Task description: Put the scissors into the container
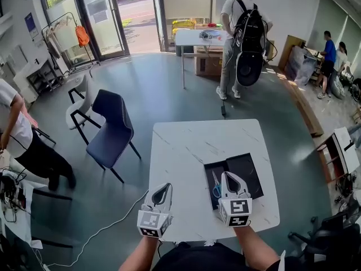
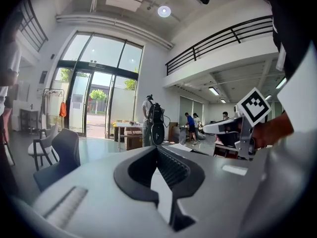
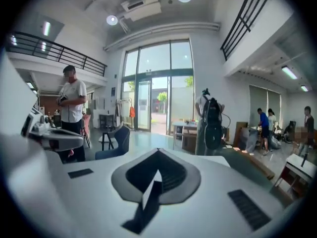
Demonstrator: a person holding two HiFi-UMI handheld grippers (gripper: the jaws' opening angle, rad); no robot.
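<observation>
"Where are the scissors (image 1: 216, 189)?"

"On the left half of the black container (image 1: 248, 171), on the white table (image 1: 186, 151), just beside my right gripper (image 1: 230, 178)."

"And your fingers?"

"My left gripper (image 1: 163, 189) and right gripper both have their jaws pressed together, holding nothing."

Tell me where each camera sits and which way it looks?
Head view: on the head, looking steeply down at table, container, scissors; forearms, left gripper, right gripper show.
Left gripper view: on that gripper, looking across the room at glass doors; its shut jaws and the right gripper show.
Right gripper view: on that gripper, facing the same doors; its shut jaws and the left gripper show.
Shared: both gripper views see the backpack person.
</observation>
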